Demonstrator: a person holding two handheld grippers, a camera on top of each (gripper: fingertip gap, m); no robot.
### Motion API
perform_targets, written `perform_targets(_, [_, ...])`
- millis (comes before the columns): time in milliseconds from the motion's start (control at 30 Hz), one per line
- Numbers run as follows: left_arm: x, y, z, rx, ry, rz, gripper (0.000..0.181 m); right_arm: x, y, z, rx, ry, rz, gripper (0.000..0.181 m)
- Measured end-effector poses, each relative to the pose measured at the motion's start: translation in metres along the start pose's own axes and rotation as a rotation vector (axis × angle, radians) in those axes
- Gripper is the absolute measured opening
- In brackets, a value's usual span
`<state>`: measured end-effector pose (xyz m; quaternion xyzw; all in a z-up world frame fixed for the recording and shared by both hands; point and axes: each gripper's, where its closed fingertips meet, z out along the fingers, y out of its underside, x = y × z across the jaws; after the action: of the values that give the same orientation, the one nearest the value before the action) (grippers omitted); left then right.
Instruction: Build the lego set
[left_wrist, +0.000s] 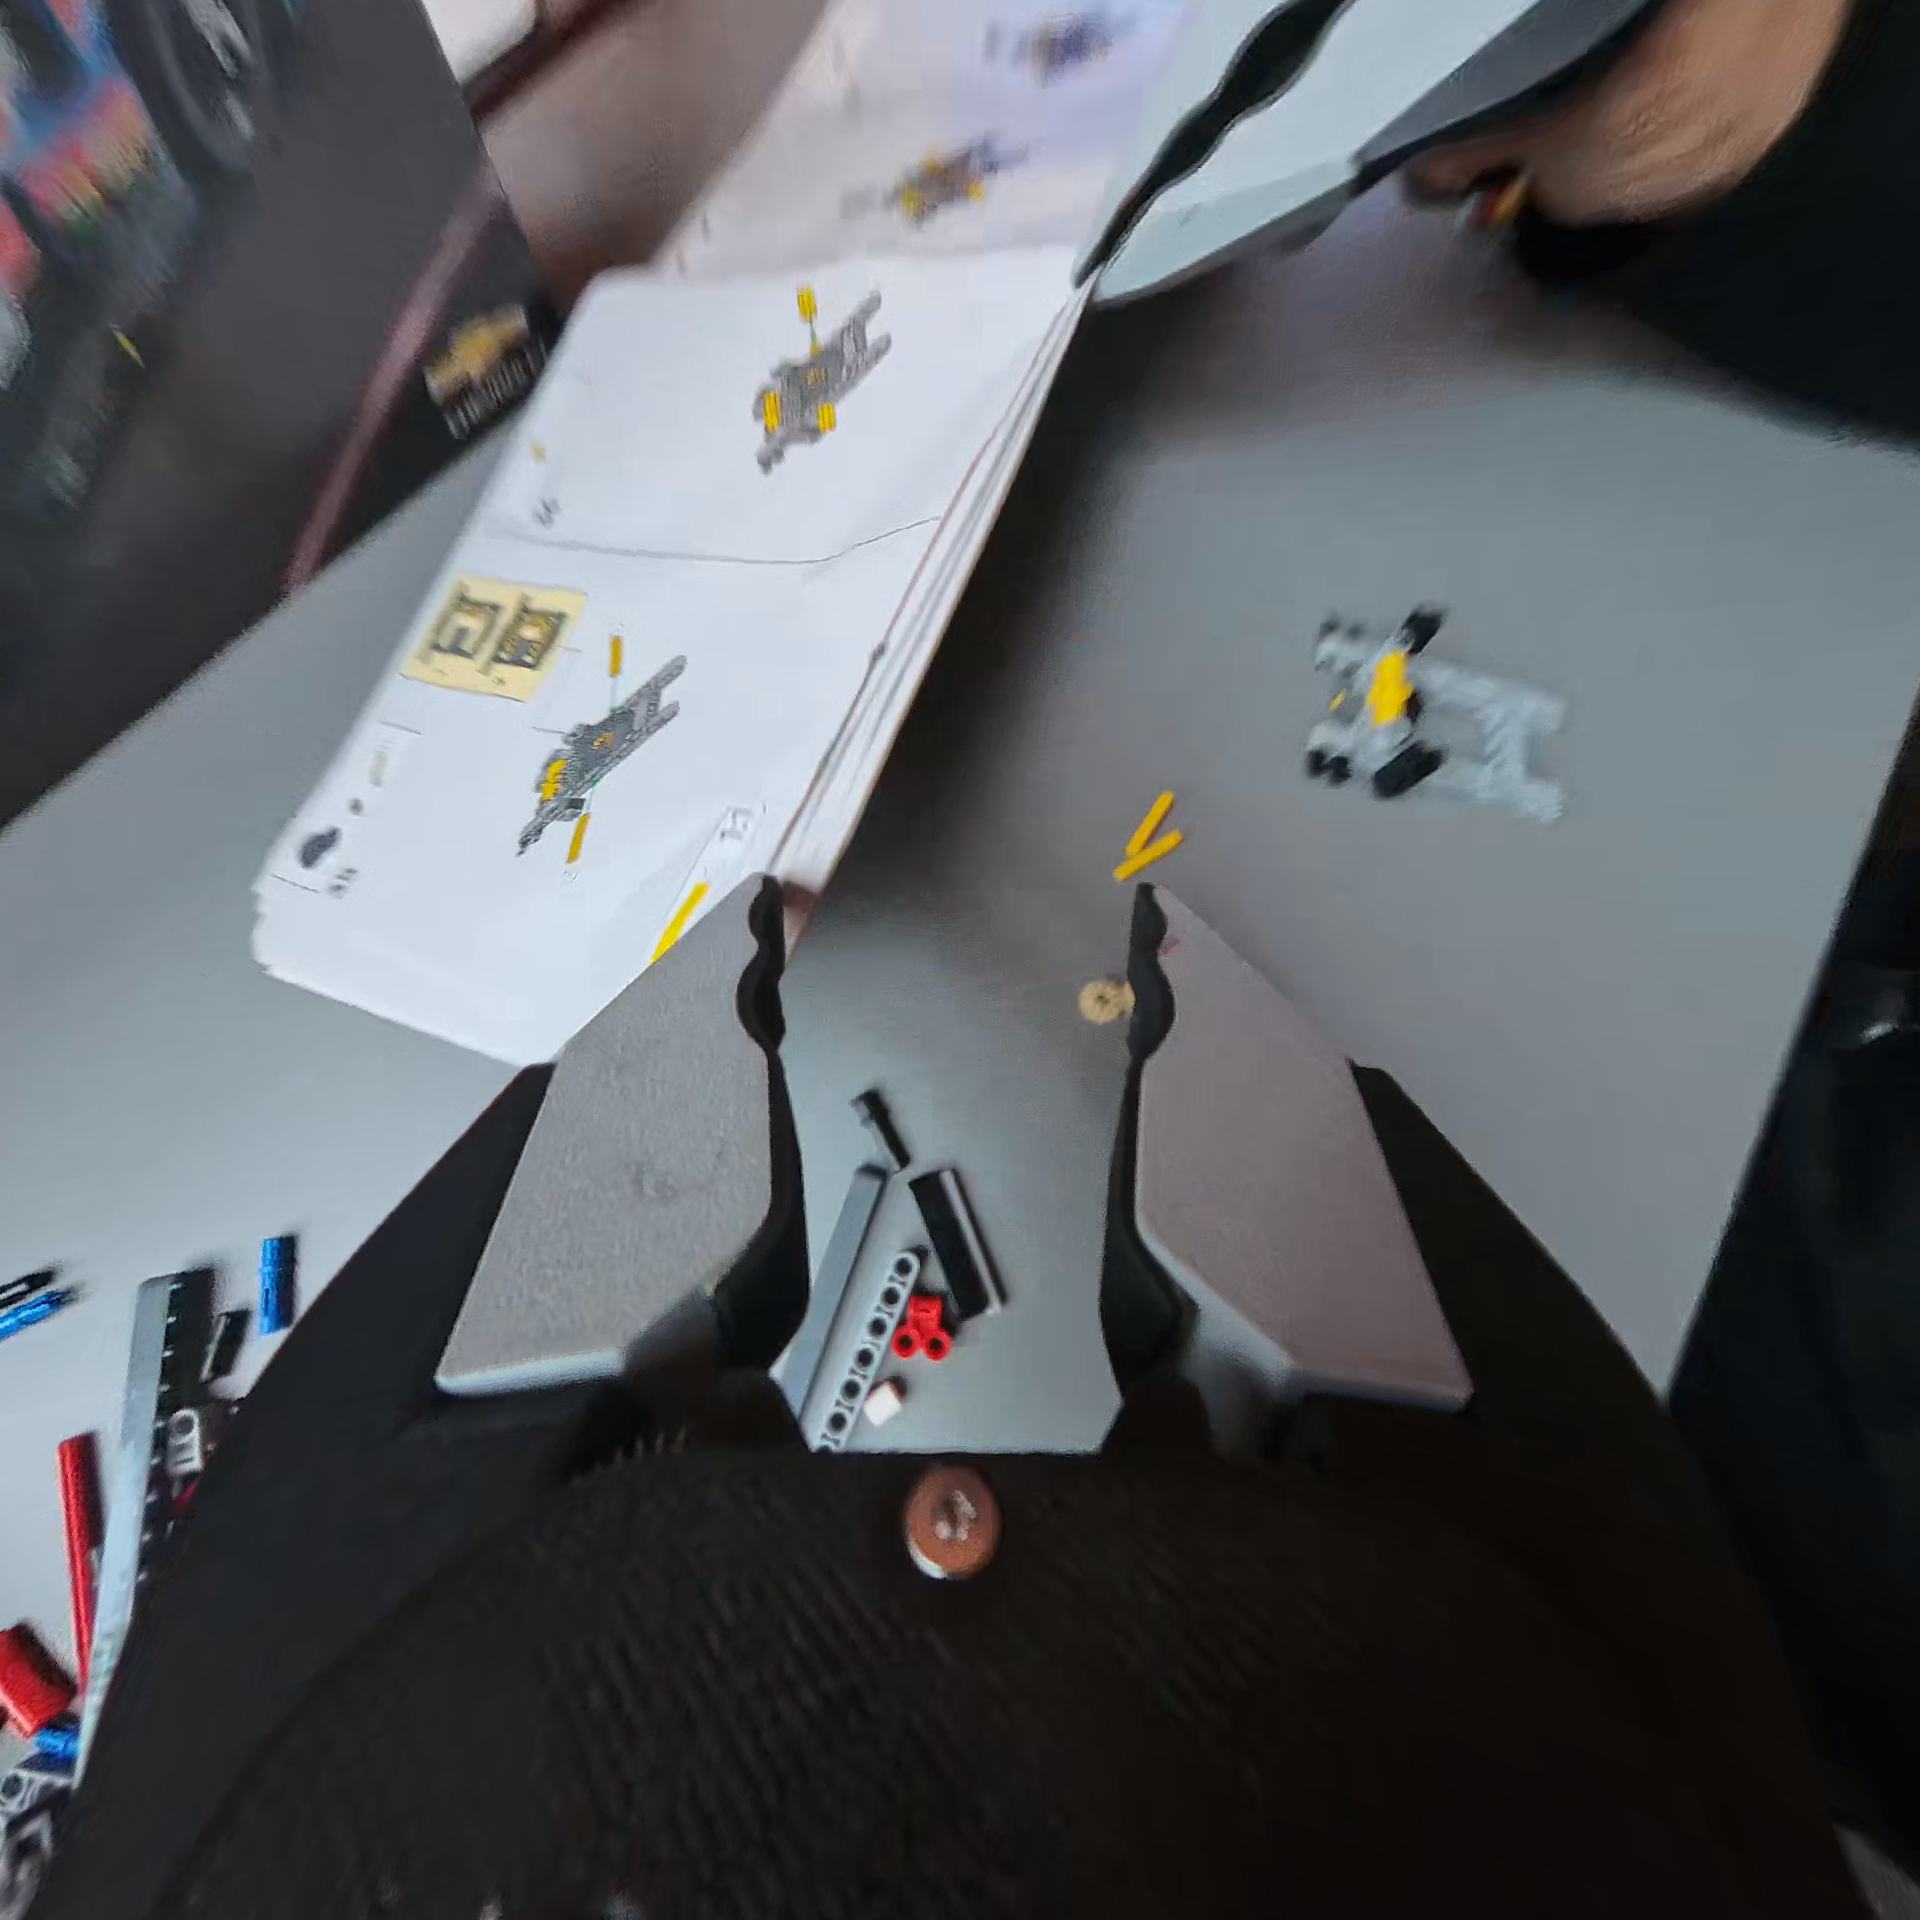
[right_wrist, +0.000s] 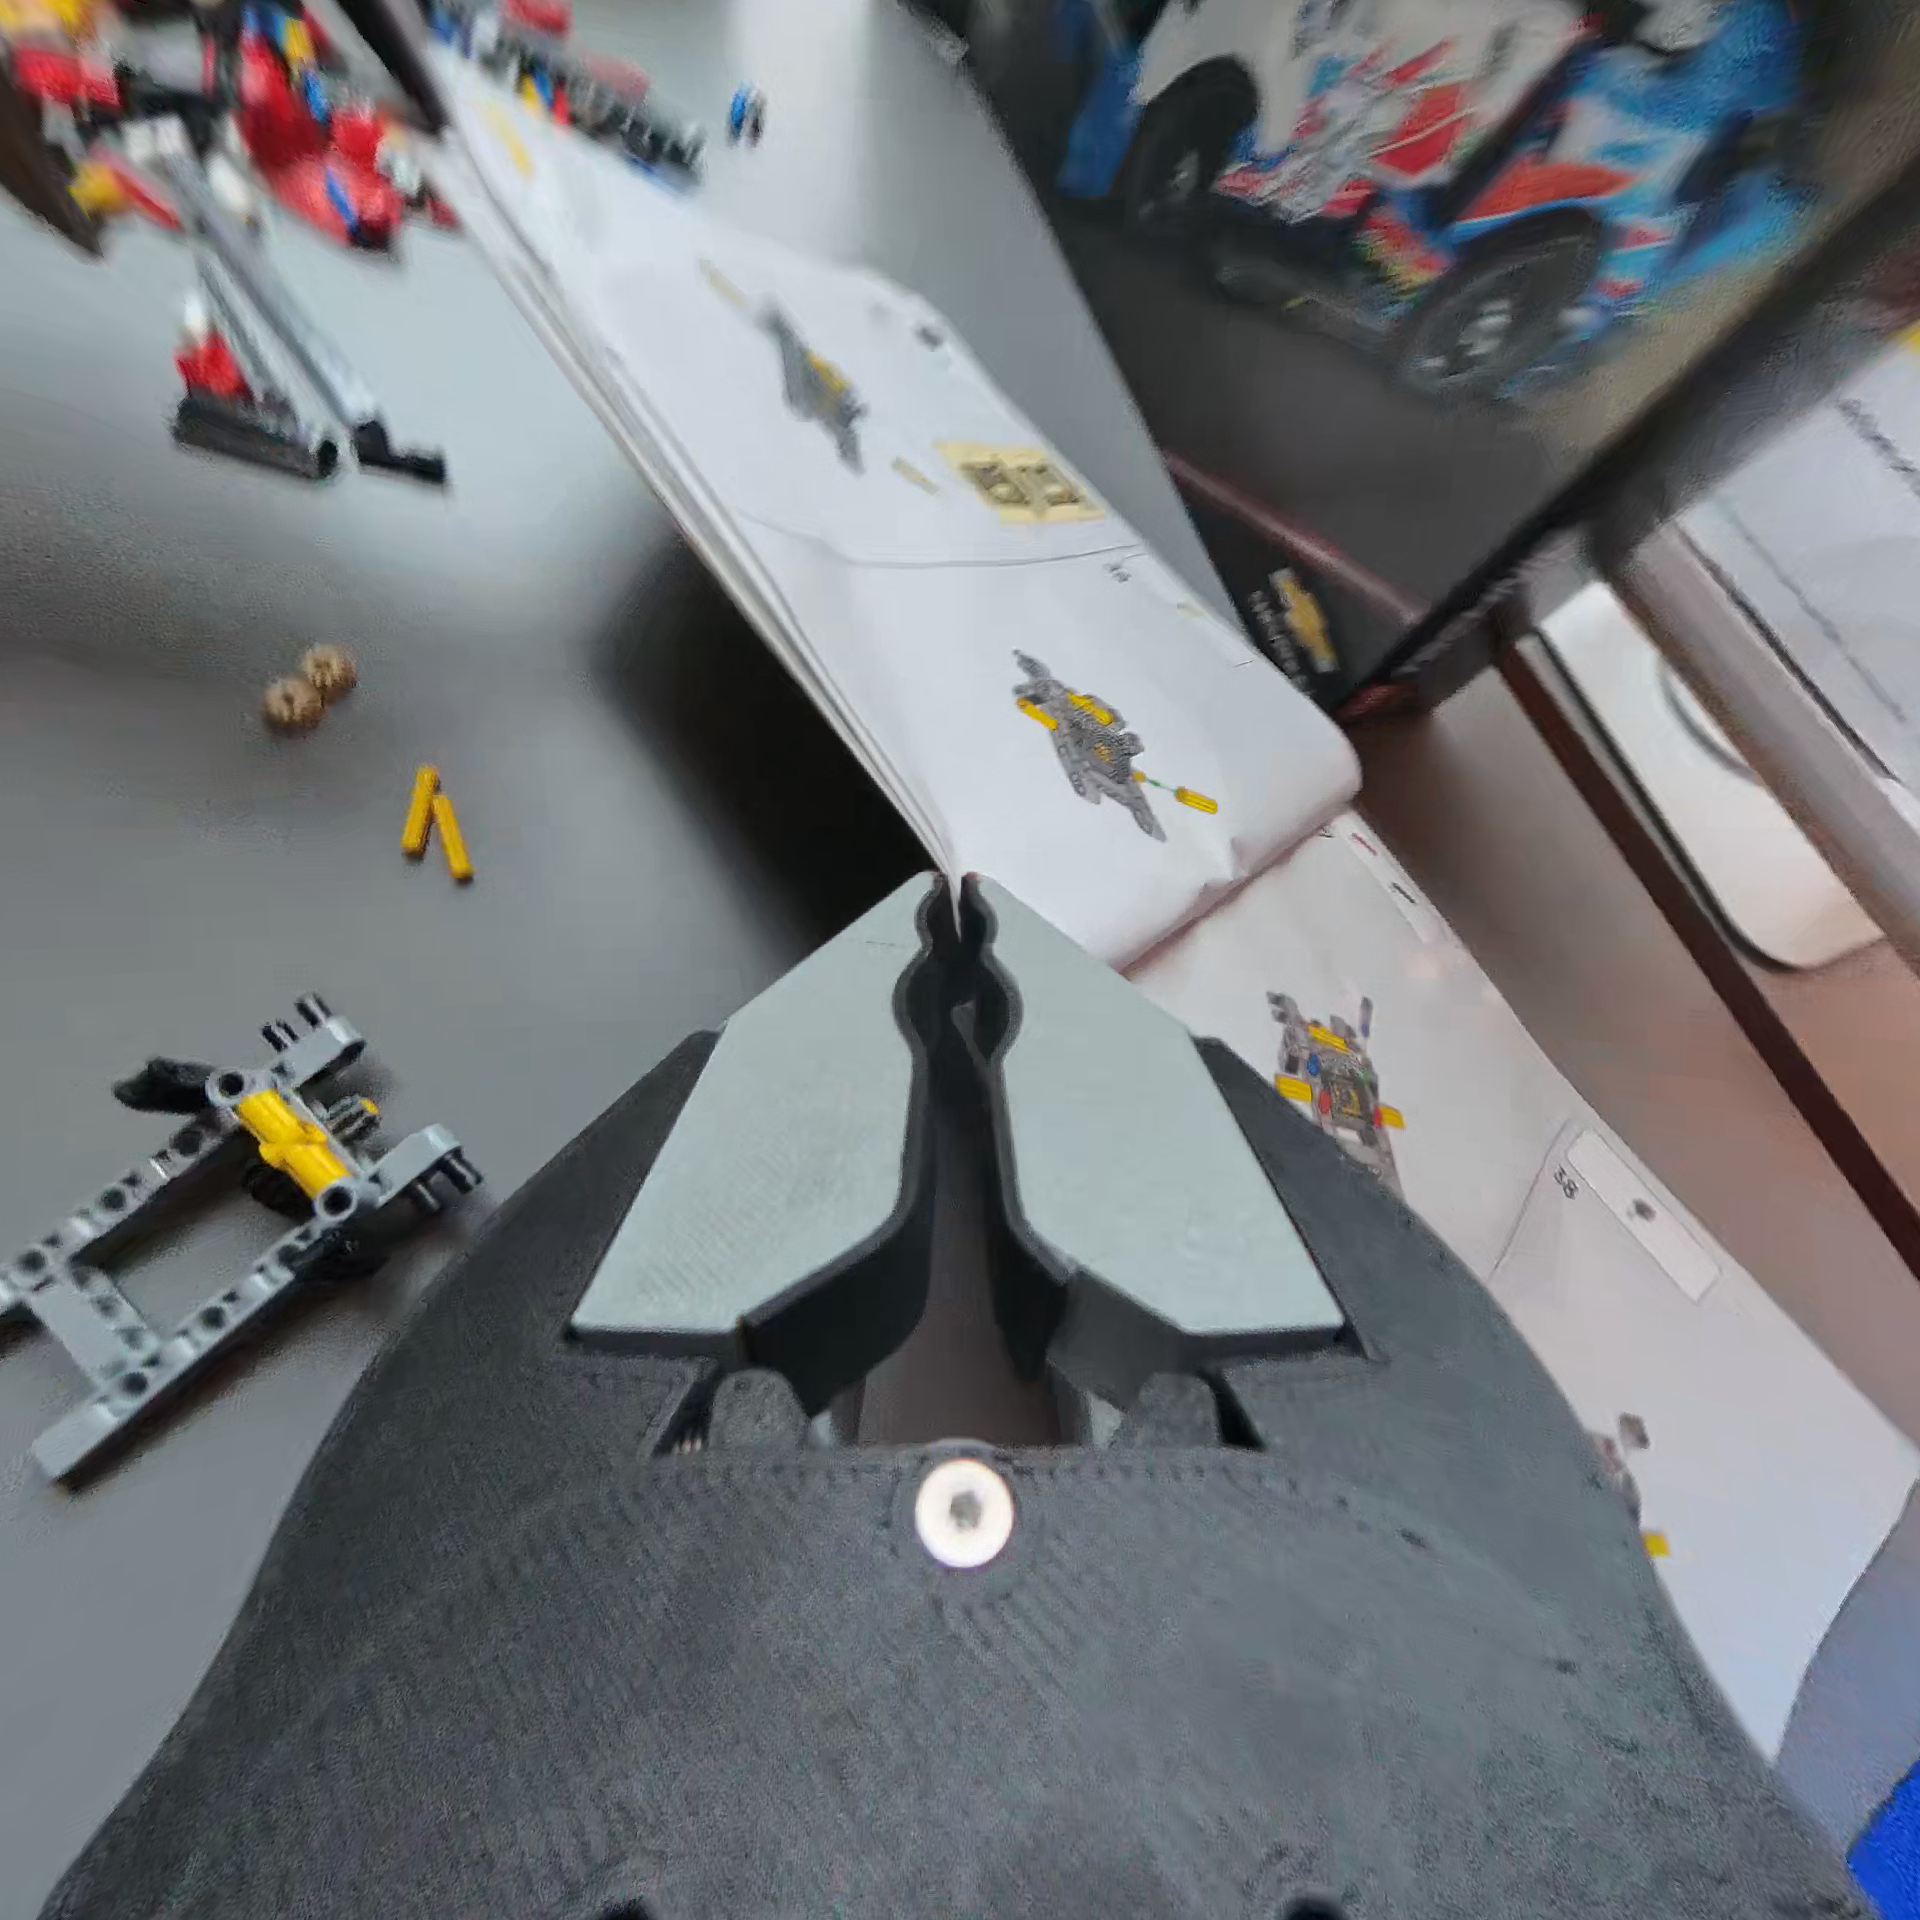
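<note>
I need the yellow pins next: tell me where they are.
The two yellow pins lie on the grey table, left of the booklet, between the tan gears and the grey frame.

Each gripper consists of a black, ribbed, 3D-printed body carrying two flat grey triangular fingers. Left gripper: fingers edged with black wavy pads; one round copper-toned screw sits centrally on the body. Right gripper: identical build, with a silver screw. The person wears a black sleeve.
</note>
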<state>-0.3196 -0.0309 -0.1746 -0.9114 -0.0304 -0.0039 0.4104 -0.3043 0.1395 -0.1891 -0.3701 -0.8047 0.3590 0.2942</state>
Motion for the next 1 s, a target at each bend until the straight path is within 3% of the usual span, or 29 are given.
perform_targets(133, [0.012, -0.039, -0.058, 0.214, -0.042, 0.007, 0.056, 0.044, -0.026, -0.040, 0.116, 0.049, 0.167, 0.000])
perform_targets(300, [0.010, -0.031, -0.091, 0.243, -0.117, 0.009, 0.051, 0.073, -0.046, -0.058, 0.157, 0.122, 0.187, 0.000])
perform_targets(533, [0.011, 0.006, -0.076, 0.187, -0.063, -0.071, 0.047, 0.040, -0.035, -0.041, 0.104, 0.071, 0.117, 0.000])
perform_targets(733, [0.001, 0.027, -0.058, 0.191, -0.010, -0.154, 0.044, -0.016, 0.012, -0.006, -0.010, -0.041, 0.122, 0.000])
perform_targets(900, [-0.013, 0.044, -0.021, 0.160, 0.018, -0.180, 0.041, -0.042, 0.046, 0.020, -0.098, -0.072, 0.154, 0.001])
perform_targets(1000, [-0.017, 0.049, 0.002, 0.125, 0.051, -0.175, 0.039, -0.057, 0.047, 0.021, -0.113, -0.152, 0.143, 0.000])
